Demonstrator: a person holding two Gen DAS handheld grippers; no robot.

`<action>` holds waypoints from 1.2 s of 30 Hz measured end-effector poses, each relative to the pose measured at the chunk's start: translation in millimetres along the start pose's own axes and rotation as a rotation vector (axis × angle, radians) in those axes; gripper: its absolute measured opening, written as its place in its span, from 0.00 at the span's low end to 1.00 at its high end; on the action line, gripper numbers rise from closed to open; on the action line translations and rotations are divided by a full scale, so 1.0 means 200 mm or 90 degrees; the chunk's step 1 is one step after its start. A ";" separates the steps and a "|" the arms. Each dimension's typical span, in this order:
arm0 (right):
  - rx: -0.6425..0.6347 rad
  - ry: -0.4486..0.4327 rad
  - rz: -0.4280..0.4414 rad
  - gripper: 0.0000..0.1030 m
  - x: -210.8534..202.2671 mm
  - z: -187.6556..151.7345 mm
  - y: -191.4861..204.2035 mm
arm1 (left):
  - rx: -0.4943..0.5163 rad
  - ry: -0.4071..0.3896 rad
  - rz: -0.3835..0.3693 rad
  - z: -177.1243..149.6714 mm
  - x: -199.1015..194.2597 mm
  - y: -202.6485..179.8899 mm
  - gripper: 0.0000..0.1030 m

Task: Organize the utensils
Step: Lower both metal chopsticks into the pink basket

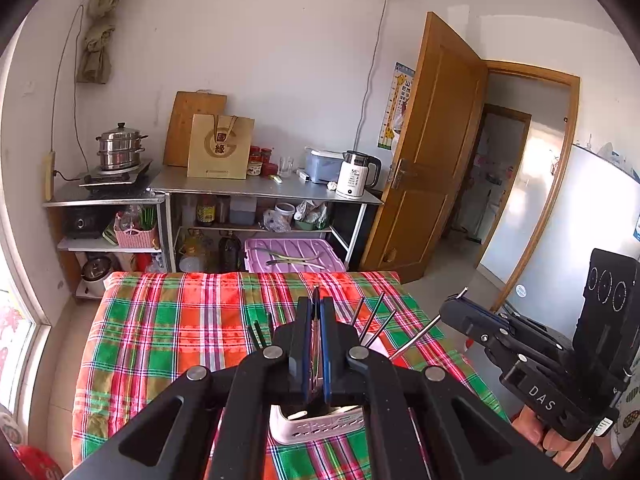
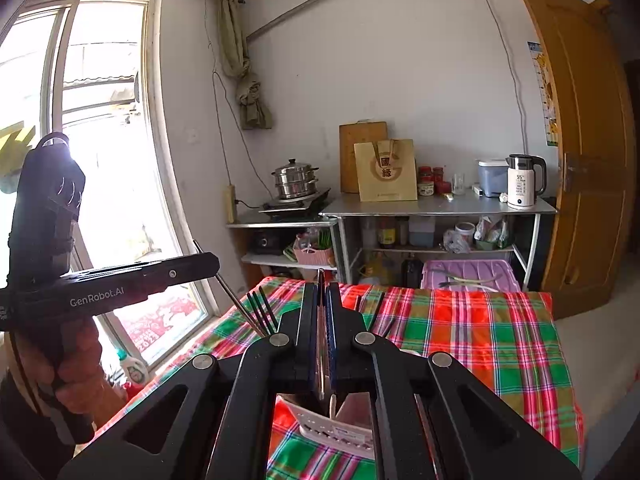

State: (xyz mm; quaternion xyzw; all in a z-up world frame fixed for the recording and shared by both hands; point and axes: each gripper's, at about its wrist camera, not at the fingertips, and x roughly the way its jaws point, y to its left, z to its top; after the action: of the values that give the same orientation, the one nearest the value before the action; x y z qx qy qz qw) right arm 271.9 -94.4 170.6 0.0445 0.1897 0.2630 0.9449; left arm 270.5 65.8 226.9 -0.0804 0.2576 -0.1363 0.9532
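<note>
In the left wrist view my left gripper (image 1: 316, 300) is shut on a thin metal chopstick (image 1: 316, 292) whose tip pokes out above the blue pads. Under it stands a white slotted utensil basket (image 1: 316, 426) with several dark chopsticks (image 1: 374, 316) sticking up from it. My right gripper (image 1: 452, 304) hangs at the right, shut on another metal chopstick (image 1: 416, 340) that slants down toward the basket. The right wrist view shows the right gripper (image 2: 322, 284) pinching its chopstick (image 2: 320, 276) above the basket (image 2: 336, 432). The left gripper (image 2: 216, 266) is at the left, clamped on its chopstick (image 2: 236, 300).
The basket stands on a table with a red and green plaid cloth (image 1: 180, 332). Beyond its far edge sits a purple bin lid (image 1: 294, 256) with a few utensils on it. Metal shelves (image 1: 264, 192) with a kettle (image 1: 356, 174) and a steamer pot line the wall. An open wooden door (image 1: 432, 148) is at the right.
</note>
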 end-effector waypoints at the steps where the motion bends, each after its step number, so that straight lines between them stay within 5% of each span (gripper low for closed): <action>1: 0.003 0.003 -0.001 0.04 0.02 0.00 -0.01 | -0.004 0.004 -0.002 -0.01 0.02 0.01 0.04; 29: 0.043 0.148 -0.007 0.04 0.33 -0.29 -0.14 | -0.064 0.145 -0.025 -0.32 0.45 0.23 0.04; 36: 0.041 0.141 -0.011 0.08 0.30 -0.29 -0.14 | -0.052 0.134 -0.023 -0.31 0.42 0.21 0.05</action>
State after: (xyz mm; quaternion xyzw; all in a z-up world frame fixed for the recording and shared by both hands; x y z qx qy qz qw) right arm 309.7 -88.7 92.0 0.0440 0.3019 0.2522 0.9183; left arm 316.9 74.5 125.1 -0.1093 0.3603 -0.1508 0.9141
